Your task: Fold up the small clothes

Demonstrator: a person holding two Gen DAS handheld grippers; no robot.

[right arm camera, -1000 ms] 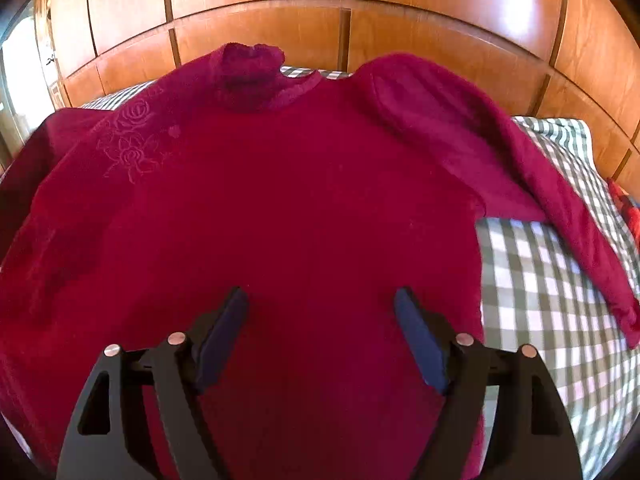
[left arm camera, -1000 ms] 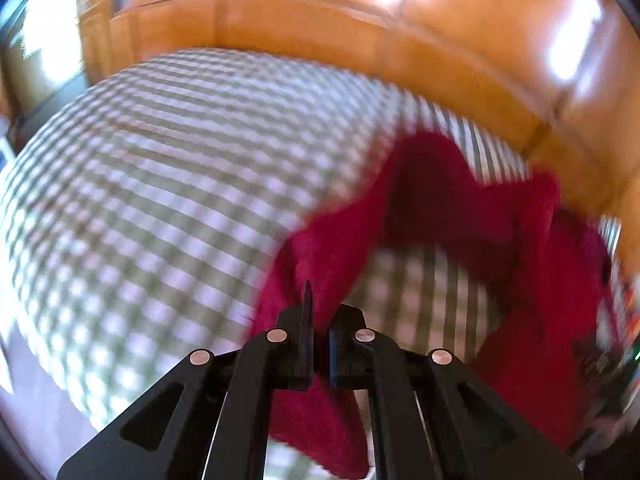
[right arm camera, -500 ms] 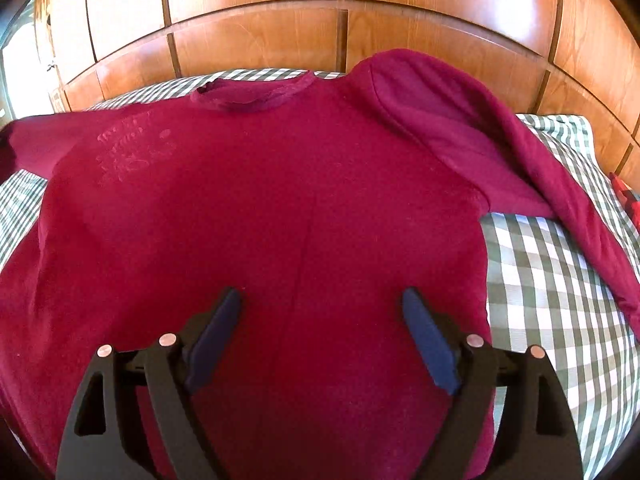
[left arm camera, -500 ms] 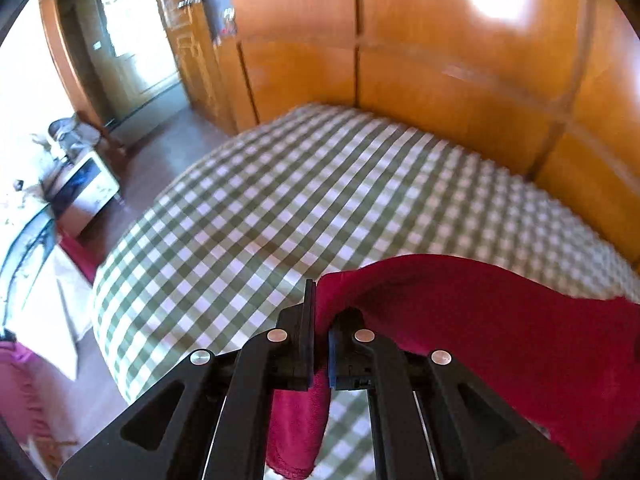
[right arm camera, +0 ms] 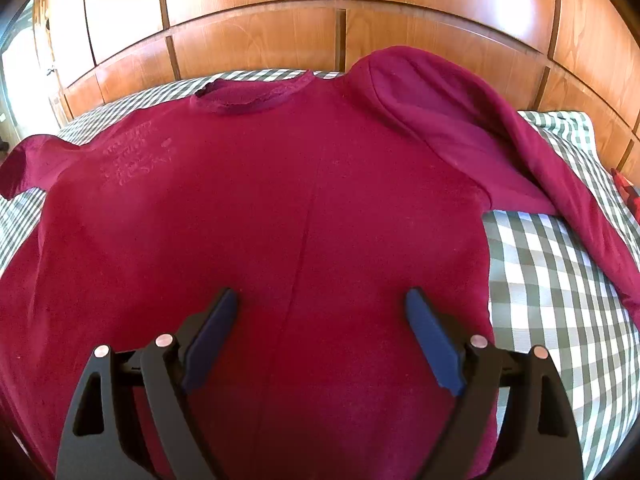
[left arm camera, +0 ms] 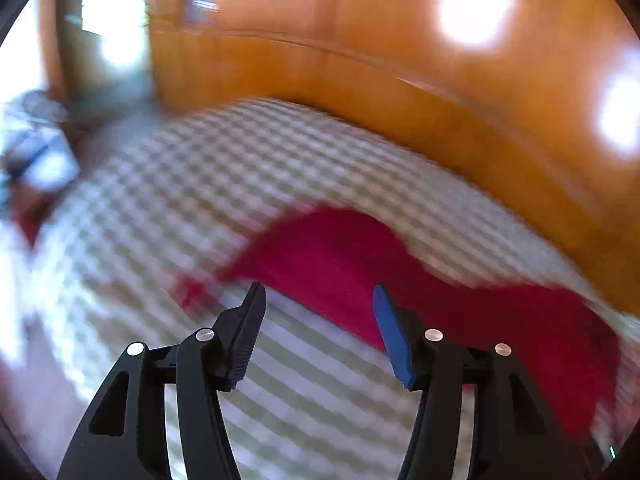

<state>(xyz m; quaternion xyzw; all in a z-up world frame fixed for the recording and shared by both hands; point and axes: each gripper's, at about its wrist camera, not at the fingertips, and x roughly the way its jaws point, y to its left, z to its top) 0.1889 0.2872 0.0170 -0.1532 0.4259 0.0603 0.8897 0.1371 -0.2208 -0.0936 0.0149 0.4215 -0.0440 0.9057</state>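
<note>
On the checked bed (right arm camera: 552, 264), against the wooden panelled wall (right arm camera: 256, 40), a dark red sweater (right arm camera: 280, 208) is lying spread flat, collar (right arm camera: 252, 98) toward the wall, its one sleeve (right arm camera: 520, 148) trailing off toward the bed's edge. It is looking soft, light and floppy, likely sagging wherever unsupported, so a pinch at a cuff, shoulder seam or hem corner seems best. The right gripper (right arm camera: 320, 320) is hovering over the lower body, jaws wide apart and empty; the left gripper (left arm camera: 318, 312), jaws also apart, is holding nothing near the blurred other sleeve (left arm camera: 352, 264).
</note>
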